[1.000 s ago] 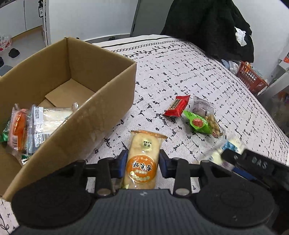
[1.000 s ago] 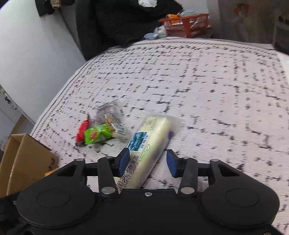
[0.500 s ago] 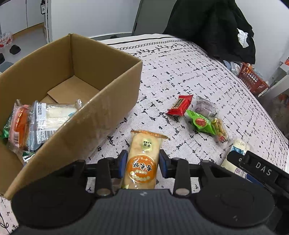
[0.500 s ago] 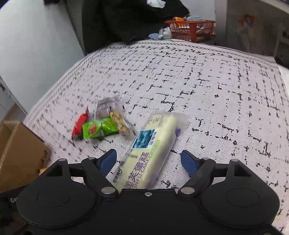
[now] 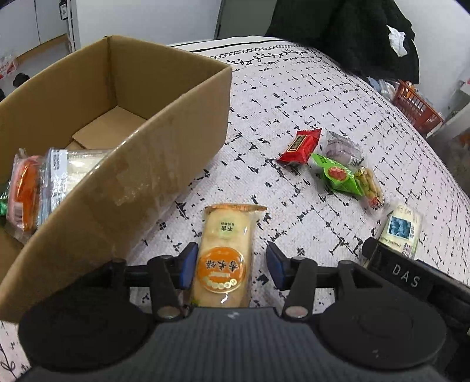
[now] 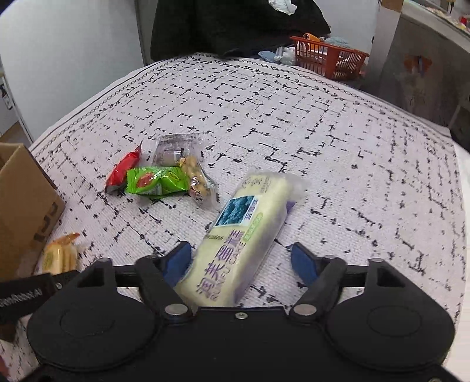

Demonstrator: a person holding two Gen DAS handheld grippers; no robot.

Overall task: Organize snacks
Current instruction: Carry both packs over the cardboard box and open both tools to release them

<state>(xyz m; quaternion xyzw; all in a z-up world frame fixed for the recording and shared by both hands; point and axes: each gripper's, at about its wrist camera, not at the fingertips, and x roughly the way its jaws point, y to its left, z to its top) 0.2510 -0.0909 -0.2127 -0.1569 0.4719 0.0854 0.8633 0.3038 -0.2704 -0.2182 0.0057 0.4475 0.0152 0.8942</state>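
A rice cracker pack with an orange label [image 5: 224, 249] lies on the bed between the jaws of my left gripper [image 5: 230, 263], which stands open, with a gap at the right pad. A long pale yellow cake pack [image 6: 243, 235] lies between the wide open jaws of my right gripper [image 6: 242, 261]; it also shows in the left wrist view [image 5: 401, 232]. A cardboard box [image 5: 164, 129] at the left holds an orange snack [image 5: 25, 191] and a clear wrapped pack [image 5: 67, 167].
A red packet [image 5: 301, 147], a green packet [image 5: 337, 174], a clear purple-grey pack [image 5: 343, 147] and a peanut pack [image 5: 370, 188] lie together on the patterned bedspread [image 6: 323, 132]. An orange basket [image 6: 329, 58] and dark clothing [image 6: 235, 23] are beyond the bed.
Both grippers have opened: the left let go of the rice cracker pack, the right released the cake pack. Both packs now lie on the bed.
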